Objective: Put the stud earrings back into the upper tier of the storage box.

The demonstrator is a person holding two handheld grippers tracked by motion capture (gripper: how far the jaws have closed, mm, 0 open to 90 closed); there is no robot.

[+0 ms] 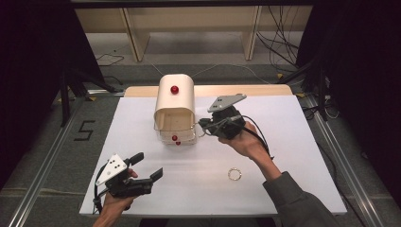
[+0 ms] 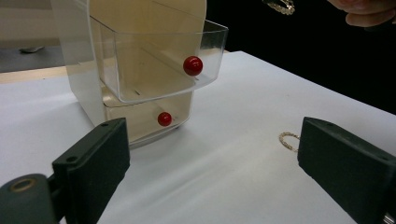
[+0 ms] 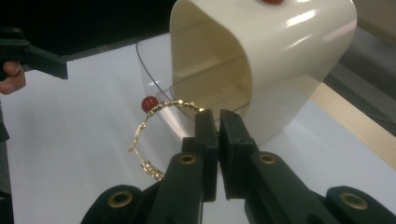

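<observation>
A thin gold chain bracelet (image 3: 154, 135) hangs in the air from the right gripper (image 3: 217, 122), whose two black jaws are pressed together on its upper end; the chain curves down to the left of the jaws as a loose loop. It is just in front of the open top drawer (image 2: 154, 65), a clear plastic drawer with a round red knob (image 2: 193, 66), which is pulled out of a small cream plastic cabinet with rounded top (image 1: 175, 97). Under it a second clear drawer (image 2: 149, 122) with its own red knob is closed in the cabinet. In the high view the right gripper (image 1: 204, 124) is just beside the right front corner of the cabinet, above the white table (image 1: 293, 156), and a hand in a grey sleeve holds it. A second gold bracelet (image 1: 234, 174), lying as a small ring, rests flat on the table, well apart from the cabinet and nearer to the person. The left gripper (image 1: 146, 166) is at the near left part of the table, held low, with its jaws spread wide and nothing between them; in its own view it looks toward the cabinet and the lying bracelet (image 2: 289, 140).
</observation>
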